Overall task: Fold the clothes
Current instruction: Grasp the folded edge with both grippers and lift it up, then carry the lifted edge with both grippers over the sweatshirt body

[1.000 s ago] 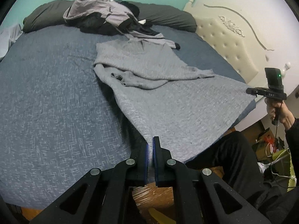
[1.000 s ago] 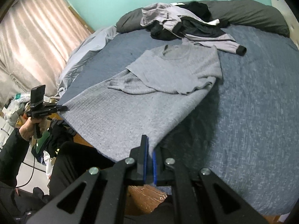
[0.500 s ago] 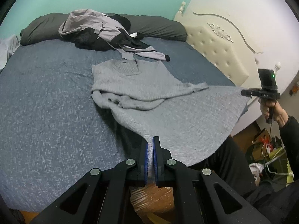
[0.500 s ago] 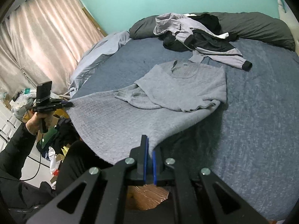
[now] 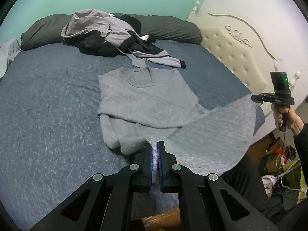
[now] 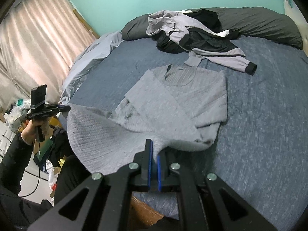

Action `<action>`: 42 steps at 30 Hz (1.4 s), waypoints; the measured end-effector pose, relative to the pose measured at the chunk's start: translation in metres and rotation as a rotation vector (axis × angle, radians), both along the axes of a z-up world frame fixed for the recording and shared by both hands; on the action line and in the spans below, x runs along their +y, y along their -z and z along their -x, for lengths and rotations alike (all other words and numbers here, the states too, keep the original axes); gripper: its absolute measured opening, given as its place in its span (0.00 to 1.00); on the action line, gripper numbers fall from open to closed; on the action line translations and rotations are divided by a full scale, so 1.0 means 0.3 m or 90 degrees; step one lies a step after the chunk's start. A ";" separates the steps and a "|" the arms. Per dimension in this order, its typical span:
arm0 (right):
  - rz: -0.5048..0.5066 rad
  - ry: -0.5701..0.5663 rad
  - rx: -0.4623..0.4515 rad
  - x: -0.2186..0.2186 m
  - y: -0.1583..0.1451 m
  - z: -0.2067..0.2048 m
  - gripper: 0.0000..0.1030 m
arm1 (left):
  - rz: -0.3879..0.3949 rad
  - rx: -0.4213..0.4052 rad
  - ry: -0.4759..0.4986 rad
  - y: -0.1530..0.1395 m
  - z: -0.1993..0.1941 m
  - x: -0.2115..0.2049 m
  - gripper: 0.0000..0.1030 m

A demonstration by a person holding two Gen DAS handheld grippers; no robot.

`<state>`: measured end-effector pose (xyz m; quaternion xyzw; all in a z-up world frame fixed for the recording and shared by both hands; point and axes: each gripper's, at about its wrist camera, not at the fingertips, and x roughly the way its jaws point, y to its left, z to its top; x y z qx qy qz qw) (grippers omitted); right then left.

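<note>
Sweater hem held raised over the bed, fold under way.

The hem of the sweater (image 5: 146, 104) is pinched by the left hand-held gripper (image 5: 155, 148) and the right hand-held gripper (image 6: 153, 150); corners should be carried level toward the collar, clear of the jacket (image 6: 192, 32).

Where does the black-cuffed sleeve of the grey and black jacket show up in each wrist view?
Left wrist view: the black cuff lies at upper centre, just right of the grey sweater neckline.
Right wrist view: the black cuff lies at upper right, beyond the sweater's far right corner.
Shared landmark: the dark pillow along the far edge of the bed.
</note>
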<state>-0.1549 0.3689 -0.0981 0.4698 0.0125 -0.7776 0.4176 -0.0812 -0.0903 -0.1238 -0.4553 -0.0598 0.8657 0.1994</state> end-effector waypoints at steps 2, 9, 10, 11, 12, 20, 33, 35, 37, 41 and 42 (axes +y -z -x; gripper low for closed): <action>-0.003 0.005 0.001 -0.012 -0.011 0.041 0.04 | -0.001 0.001 -0.006 -0.001 0.035 -0.010 0.05; -0.015 0.024 -0.010 -0.026 -0.014 0.155 0.04 | -0.009 0.001 -0.021 0.006 0.137 -0.036 0.05; -0.015 0.029 -0.012 -0.026 -0.011 0.178 0.04 | -0.010 0.001 -0.022 0.007 0.153 -0.040 0.05; -0.015 0.032 -0.014 -0.025 -0.009 0.194 0.04 | -0.010 0.002 -0.023 0.009 0.169 -0.044 0.05; -0.015 0.036 -0.016 -0.025 -0.007 0.212 0.04 | -0.012 0.002 -0.024 0.010 0.184 -0.048 0.05; -0.032 0.053 -0.028 -0.063 0.010 0.365 0.04 | -0.025 -0.005 -0.057 0.033 0.348 -0.114 0.04; -0.032 0.090 -0.039 -0.130 0.074 0.687 0.04 | -0.079 -0.040 -0.113 0.162 0.756 -0.252 0.04; -0.036 0.099 -0.043 -0.143 0.103 0.752 0.04 | -0.079 -0.046 -0.116 0.194 0.828 -0.258 0.04; -0.040 0.107 -0.048 -0.156 0.132 0.817 0.04 | -0.079 -0.053 -0.117 0.224 0.889 -0.261 0.04; -0.048 0.125 -0.057 -0.182 0.190 0.947 0.04 | -0.079 -0.070 -0.123 0.306 1.030 -0.273 0.05; -0.051 0.129 -0.060 -0.188 0.204 0.980 0.04 | -0.078 -0.075 -0.124 0.331 1.067 -0.277 0.05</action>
